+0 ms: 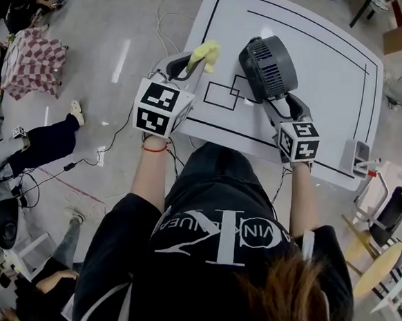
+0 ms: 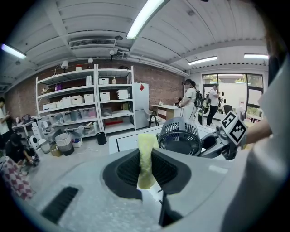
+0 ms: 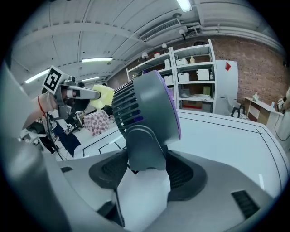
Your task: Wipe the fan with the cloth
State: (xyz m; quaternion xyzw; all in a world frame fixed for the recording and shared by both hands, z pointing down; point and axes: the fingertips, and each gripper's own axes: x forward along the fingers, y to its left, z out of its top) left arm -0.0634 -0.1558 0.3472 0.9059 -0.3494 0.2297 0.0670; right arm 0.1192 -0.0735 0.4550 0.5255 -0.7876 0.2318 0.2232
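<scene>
A dark grey fan (image 1: 267, 66) stands tilted on the white table (image 1: 327, 48), its grille facing the left gripper. My right gripper (image 1: 280, 106) reaches it from below. In the right gripper view the fan's stand (image 3: 144, 147) sits between the wide jaws of the right gripper (image 3: 145, 174), which is open. My left gripper (image 1: 188, 65) hovers at the table's left edge, shut on a yellow cloth (image 1: 207, 53). In the left gripper view the cloth (image 2: 146, 158) hangs upright between the jaws, with the fan (image 2: 180, 136) just beyond it to the right.
Black rectangles are drawn on the table. A small grey device (image 1: 357, 156) sits at its right edge. On the floor to the left lie cables, a checkered bundle (image 1: 32, 60) and a seated person's legs (image 1: 43, 144). Storage shelves (image 2: 86, 104) line the far wall.
</scene>
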